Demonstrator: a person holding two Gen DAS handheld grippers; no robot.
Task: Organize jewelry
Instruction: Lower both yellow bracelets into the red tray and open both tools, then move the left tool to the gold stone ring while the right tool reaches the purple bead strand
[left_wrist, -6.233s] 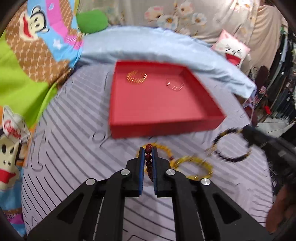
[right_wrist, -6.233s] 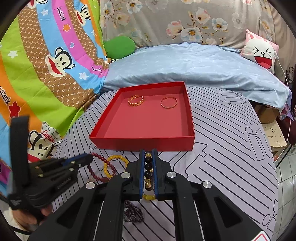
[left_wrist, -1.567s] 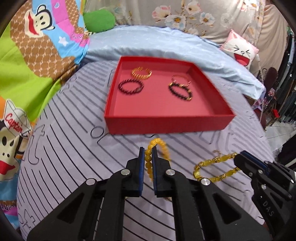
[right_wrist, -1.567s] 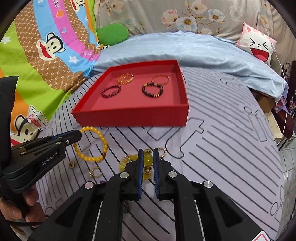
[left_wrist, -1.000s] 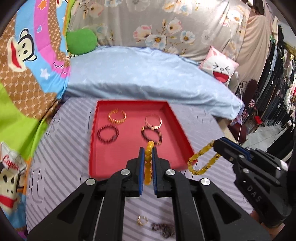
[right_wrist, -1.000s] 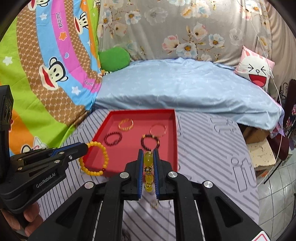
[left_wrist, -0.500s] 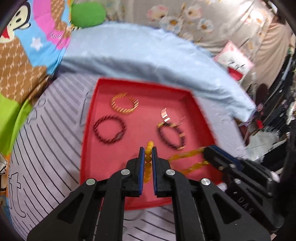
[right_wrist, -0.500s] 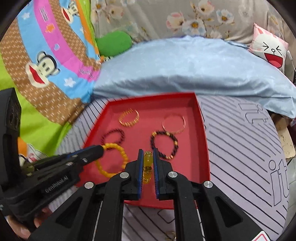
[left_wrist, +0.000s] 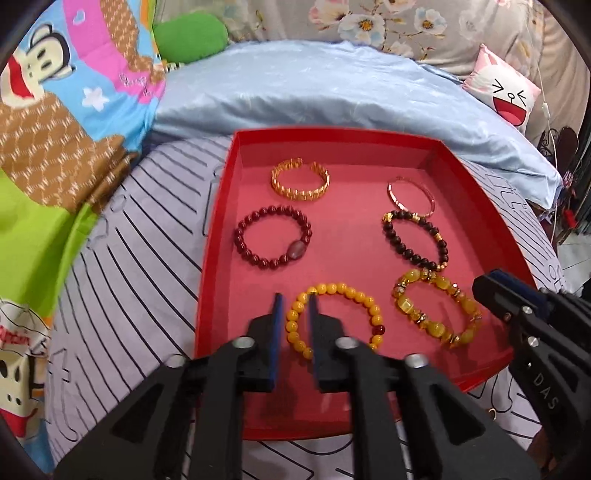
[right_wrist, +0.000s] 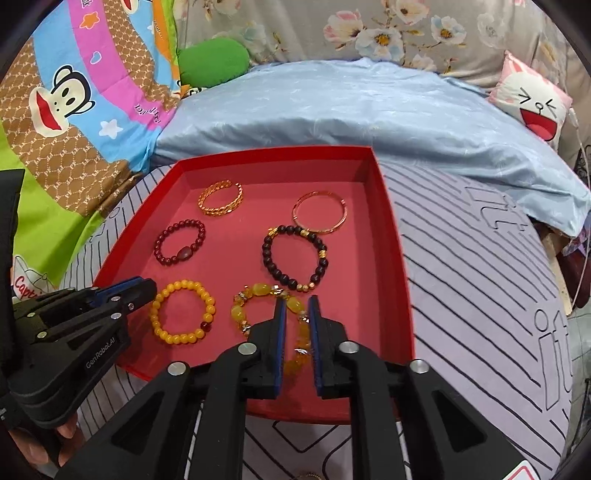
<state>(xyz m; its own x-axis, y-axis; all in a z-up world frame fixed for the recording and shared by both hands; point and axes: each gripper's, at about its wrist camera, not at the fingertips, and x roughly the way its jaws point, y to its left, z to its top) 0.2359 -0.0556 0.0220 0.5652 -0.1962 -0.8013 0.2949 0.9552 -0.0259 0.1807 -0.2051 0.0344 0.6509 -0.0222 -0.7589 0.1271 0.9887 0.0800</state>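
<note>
Now, by item:
Left gripper (left_wrist: 294, 306): jaws opening, a small gap between them; the pads stand either side of the yellow bead bracelet (left_wrist: 334, 319) without pressing it.
Yellow bead bracelet: flat on the tray floor, its left arc between the left gripper's tips, the rest of the loop spreading right of them.
Right gripper (right_wrist: 296, 309): jaws opening, slightly parted; the amber bracelet (right_wrist: 271, 326) passes between the pads, not clamped.
Amber bracelet: flat in the tray, its right side between the right gripper's fingers, the loop extending left of them.
Tray (left_wrist: 216, 225): red, shallow, under both grippers' tips, on striped cloth (left_wrist: 122, 295).
Dark red bracelet (left_wrist: 273, 238): beyond the left gripper, slightly left.
Black bracelet (right_wrist: 293, 258): just beyond the right gripper's tips.
Gold cuff (left_wrist: 300, 179): far end of the tray, beyond the dark red bracelet.
Thin bangle (right_wrist: 320, 212): far end, beyond the black bracelet, touching or overlapping it.
Hand (right_wrist: 55, 441): low, left of the right gripper, holding the left gripper.
</note>
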